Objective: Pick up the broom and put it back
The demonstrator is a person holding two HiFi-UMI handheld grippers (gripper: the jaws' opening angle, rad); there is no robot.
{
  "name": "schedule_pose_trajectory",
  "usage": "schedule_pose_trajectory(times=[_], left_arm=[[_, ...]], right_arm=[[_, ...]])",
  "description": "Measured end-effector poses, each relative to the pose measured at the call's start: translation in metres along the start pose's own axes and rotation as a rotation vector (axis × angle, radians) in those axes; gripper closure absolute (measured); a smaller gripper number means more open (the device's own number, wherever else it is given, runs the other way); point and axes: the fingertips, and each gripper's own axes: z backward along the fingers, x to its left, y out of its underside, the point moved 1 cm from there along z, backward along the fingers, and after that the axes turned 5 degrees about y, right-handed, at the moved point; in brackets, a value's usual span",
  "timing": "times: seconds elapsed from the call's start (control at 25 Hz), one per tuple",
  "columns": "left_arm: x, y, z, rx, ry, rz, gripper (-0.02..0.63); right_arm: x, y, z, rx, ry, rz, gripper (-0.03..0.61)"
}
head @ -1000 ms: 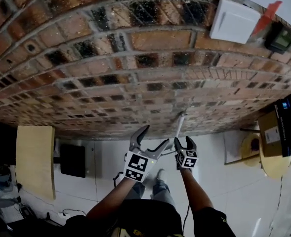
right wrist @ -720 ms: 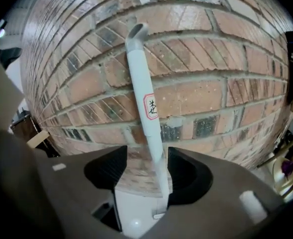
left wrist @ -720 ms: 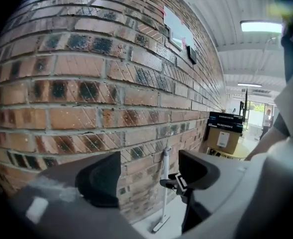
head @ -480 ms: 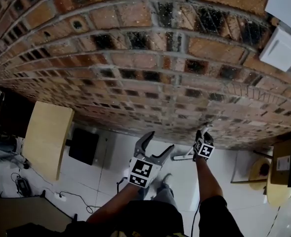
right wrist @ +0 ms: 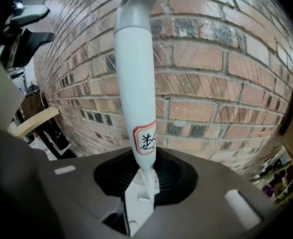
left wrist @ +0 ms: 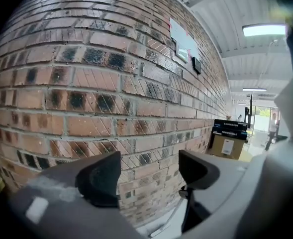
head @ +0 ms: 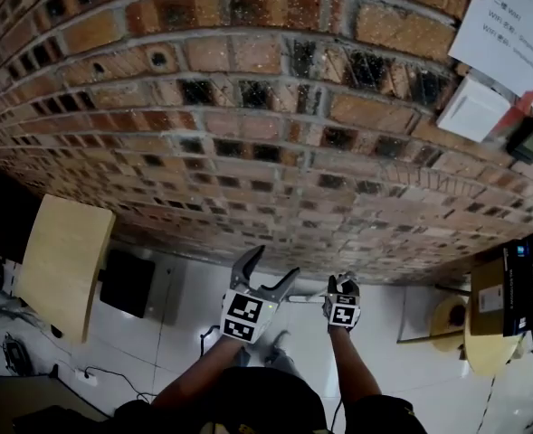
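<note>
The broom's white handle [right wrist: 135, 83], with a red-edged sticker, rises from between the jaws in the right gripper view. My right gripper [right wrist: 145, 177] has just closed its jaws and is shut on the handle's narrow flat end. In the head view the right gripper [head: 341, 285] is close to the brick wall, and a thin piece of the handle [head: 308, 297] runs left from it. My left gripper [head: 271, 265] is beside it on the left, open and holding nothing. The left gripper view shows only bricks between that gripper's [left wrist: 148, 173] dark pads. The broom head is hidden.
The brick wall [head: 248, 152] fills the space ahead. A wooden tabletop [head: 62, 260] and a black box [head: 126, 283] are on the left. A cardboard box [head: 497, 283] and a round stool [head: 452, 319] are on the right. A white wall plate [head: 474, 111] hangs at the upper right.
The right jaws stood open around the upright handle and are now shut on it. The handle has swung from upright to lying leftward. The left gripper shifted slightly.
</note>
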Motion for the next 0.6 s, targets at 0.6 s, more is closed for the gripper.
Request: schedule_pose_trajectory(times=[0.6], left_arm=[[0.07,-0.1,0.067,-0.208,-0.136,-0.053,0.238]], right_arm=[[0.07,-0.243,0.217,-0.54,-0.077,-0.002,0.491]])
